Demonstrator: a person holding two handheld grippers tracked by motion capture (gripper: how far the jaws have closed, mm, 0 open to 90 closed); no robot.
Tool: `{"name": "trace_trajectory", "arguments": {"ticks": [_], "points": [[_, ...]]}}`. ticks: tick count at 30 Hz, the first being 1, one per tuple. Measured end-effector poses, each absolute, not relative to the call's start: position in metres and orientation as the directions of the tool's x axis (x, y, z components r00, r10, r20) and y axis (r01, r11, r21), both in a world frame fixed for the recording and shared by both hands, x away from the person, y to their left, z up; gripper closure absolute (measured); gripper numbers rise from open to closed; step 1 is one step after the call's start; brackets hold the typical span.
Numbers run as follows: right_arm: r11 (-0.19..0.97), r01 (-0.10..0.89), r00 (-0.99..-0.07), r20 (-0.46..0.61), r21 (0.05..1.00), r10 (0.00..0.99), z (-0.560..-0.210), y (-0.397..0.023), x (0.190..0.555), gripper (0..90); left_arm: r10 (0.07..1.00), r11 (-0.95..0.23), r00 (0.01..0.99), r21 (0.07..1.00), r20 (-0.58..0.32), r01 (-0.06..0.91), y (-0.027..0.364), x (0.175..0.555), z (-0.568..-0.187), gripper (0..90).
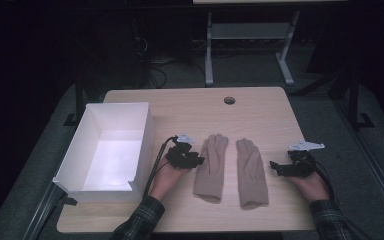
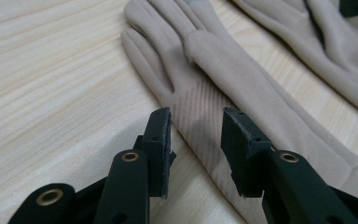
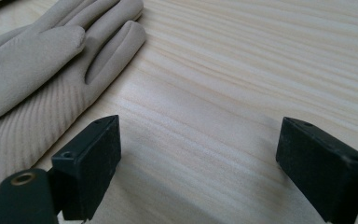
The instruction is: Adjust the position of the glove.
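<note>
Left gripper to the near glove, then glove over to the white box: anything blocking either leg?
Nothing visible. The left gripper is open at the left glove edge, jaws astride it in its own view. Bare table lies between; the white box stands just beyond the hand, its near wall to clear.

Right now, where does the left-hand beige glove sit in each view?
High view: left glove at table centre, beside the left gripper.
Left gripper view: centre, palm between the open jaws.
Right gripper view: cannot tell; a glove lies upper left.
Shared landmark: wooden table.
</note>
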State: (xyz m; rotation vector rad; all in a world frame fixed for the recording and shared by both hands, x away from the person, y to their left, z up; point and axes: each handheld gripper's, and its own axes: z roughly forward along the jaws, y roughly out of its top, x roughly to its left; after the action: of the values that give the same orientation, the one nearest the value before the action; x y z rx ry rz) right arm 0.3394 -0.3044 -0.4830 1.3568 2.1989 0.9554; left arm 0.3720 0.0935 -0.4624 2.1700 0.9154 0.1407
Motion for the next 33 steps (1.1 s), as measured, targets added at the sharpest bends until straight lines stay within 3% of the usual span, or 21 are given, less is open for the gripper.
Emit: {"name": "trace_trajectory", "arguments": {"ticks": [9,14,16,19,23,33], "points": [[0.301,0.626,-0.460,0.029,0.719,0.887,-0.483,-0.304,0.339,13.3,0.647,-0.469,0.742,0.676,-0.175,0.569,0.089,0.371,-0.467,69.8],[0.304,0.622,-0.468,0.031,0.721,0.883,-0.483,-0.304,0.338,16.9,0.637,-0.458,0.742,0.671,-0.210,0.583,0.089,0.372,-0.468,82.5],[0.312,0.607,-0.486,0.030,0.731,0.873,-0.482,-0.304,0.337,26.1,0.638,-0.453,0.740,0.673,-0.214,0.585,0.090,0.371,-0.467,85.3],[0.322,0.582,-0.527,0.045,0.747,0.849,-0.480,-0.304,0.332,59.1,0.638,-0.446,0.737,0.672,-0.225,0.591,0.091,0.372,-0.467,86.8],[0.357,0.558,-0.611,0.080,0.749,0.788,-0.473,-0.301,0.326,87.3,0.636,-0.449,0.739,0.671,-0.224,0.590,0.091,0.373,-0.467,87.0],[0.424,0.544,-0.712,0.132,0.724,0.689,-0.475,-0.285,0.324,90.0,0.631,-0.449,0.741,0.672,-0.228,0.589,0.090,0.372,-0.465,87.8]]}}
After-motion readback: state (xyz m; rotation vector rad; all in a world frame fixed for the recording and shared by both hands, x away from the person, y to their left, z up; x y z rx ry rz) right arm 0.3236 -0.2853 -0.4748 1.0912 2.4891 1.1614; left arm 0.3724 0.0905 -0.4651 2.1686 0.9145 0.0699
